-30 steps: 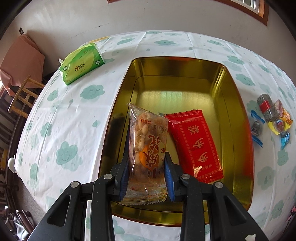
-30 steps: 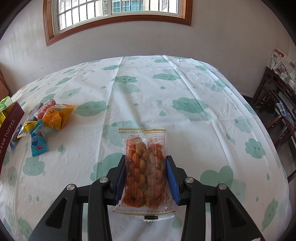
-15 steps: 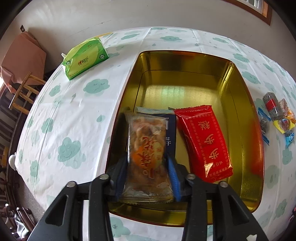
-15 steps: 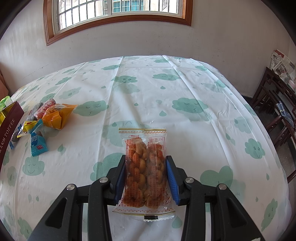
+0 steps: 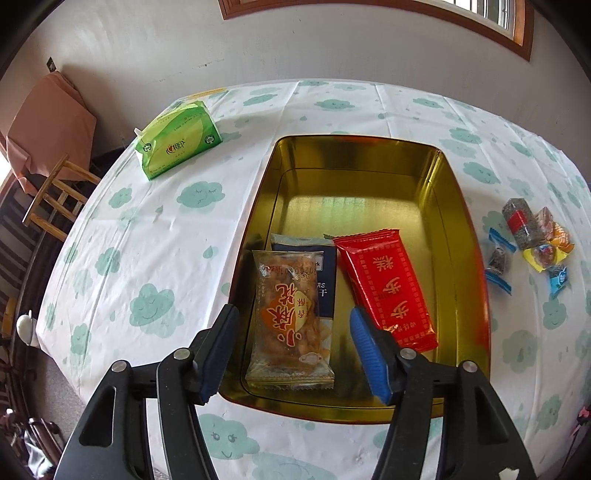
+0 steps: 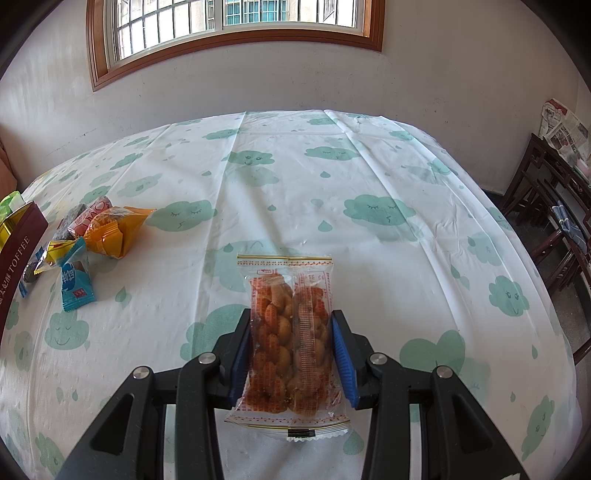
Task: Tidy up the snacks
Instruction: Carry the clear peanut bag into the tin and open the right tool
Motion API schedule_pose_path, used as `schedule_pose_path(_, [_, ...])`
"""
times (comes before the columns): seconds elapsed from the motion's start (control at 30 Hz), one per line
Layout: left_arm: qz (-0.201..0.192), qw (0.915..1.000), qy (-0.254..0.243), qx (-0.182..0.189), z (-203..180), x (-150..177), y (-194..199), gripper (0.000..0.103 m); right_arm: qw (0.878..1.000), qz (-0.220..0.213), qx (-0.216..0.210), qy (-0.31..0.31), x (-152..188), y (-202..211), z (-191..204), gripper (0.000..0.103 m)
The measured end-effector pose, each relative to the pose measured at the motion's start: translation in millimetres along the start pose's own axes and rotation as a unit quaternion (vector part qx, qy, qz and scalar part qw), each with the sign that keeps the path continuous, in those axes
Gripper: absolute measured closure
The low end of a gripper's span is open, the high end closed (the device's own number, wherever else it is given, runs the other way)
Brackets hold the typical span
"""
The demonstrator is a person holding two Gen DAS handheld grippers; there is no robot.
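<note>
Left tool (image 5: 293, 350) stands wide, holding nothing; its blue pads flank a clear fried-twist snack packet (image 5: 289, 319) lying in the gold tin (image 5: 448, 206). That packet overlaps a dark blue packet (image 5: 325, 269), with a red packet (image 5: 386, 286) printed in gold Chinese characters just beside it. Right tool (image 6: 291, 354) is closed narrow on a clear packet of golden twists (image 6: 290, 343) above the worktop (image 6: 295, 184).

Only the right view shows the tin's maroon outer wall (image 6: 16, 258), lettered "TOFFEE", and the window (image 6: 236, 22). Only the left view shows the green tissue pack (image 5: 177, 142) and a wooden chair (image 5: 55, 195). Small wrapped sweets (image 5: 528, 240) lie right of the tin. A white cloth with teal clouds covers the worktop.
</note>
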State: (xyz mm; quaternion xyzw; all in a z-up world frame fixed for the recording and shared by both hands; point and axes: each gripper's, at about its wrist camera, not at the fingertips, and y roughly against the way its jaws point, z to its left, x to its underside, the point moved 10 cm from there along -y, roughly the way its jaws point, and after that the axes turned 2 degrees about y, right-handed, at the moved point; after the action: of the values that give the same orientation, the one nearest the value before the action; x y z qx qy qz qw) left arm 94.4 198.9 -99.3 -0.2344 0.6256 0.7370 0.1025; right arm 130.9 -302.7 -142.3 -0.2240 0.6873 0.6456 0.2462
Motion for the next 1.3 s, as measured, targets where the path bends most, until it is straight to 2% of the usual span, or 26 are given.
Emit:
schedule_pose_path(0.1, [-0.001,1.0,0.0,0.008,-4,4,4,0.042,1.0,0.006,0.0,0.001,0,0,0,0.062])
schedule_pose_path(0.4, [0.002,0.9998,0.003,0.019,-10,12,7,0.04,0.998,0.062,-0.008,0.003,-1,-5,-5,0.061])
schedule_pose_path(0.43, [0.002,0.9998,0.002,0.021,-10,13,8,0.04,0.998,0.069,-0.009,0.001,-2,-6,-5,0.06])
schedule_pose_path(0.5, [0.001,0.9997,0.004,0.022,-9,14,8,0.04,0.996,0.09,-0.027,0.006,-1,-8,0,0.04])
schedule_pose_path(0.57, [-0.001,0.9997,0.003,0.023,-9,15,9,0.039,0.994,0.106,-0.019,0.023,1,-9,5,0.038])
schedule_pose_path(0.73, [0.0,0.9997,0.005,0.025,-8,18,8,0.038,0.992,0.121,-0.023,0.009,1,-9,7,0.036])
schedule_pose_path(0.87, [-0.002,0.9996,0.007,0.027,-6,19,9,0.038,0.991,0.129,-0.035,-0.011,-1,-9,6,0.039])
schedule_pose_path(0.93, [-0.002,0.9995,0.009,0.029,-5,19,9,0.038,0.99,0.131,-0.035,-0.023,-2,-9,2,0.046])
schedule_pose_path(1.0, [-0.003,0.9994,0.009,0.033,-6,18,9,0.038,0.99,0.132,-0.027,-0.029,-3,-8,-3,0.061])
schedule_pose_path(1.3, [0.001,0.9987,0.022,0.045,-3,22,7,0.035,0.992,0.126,-0.017,-0.022,-4,-6,3,0.064])
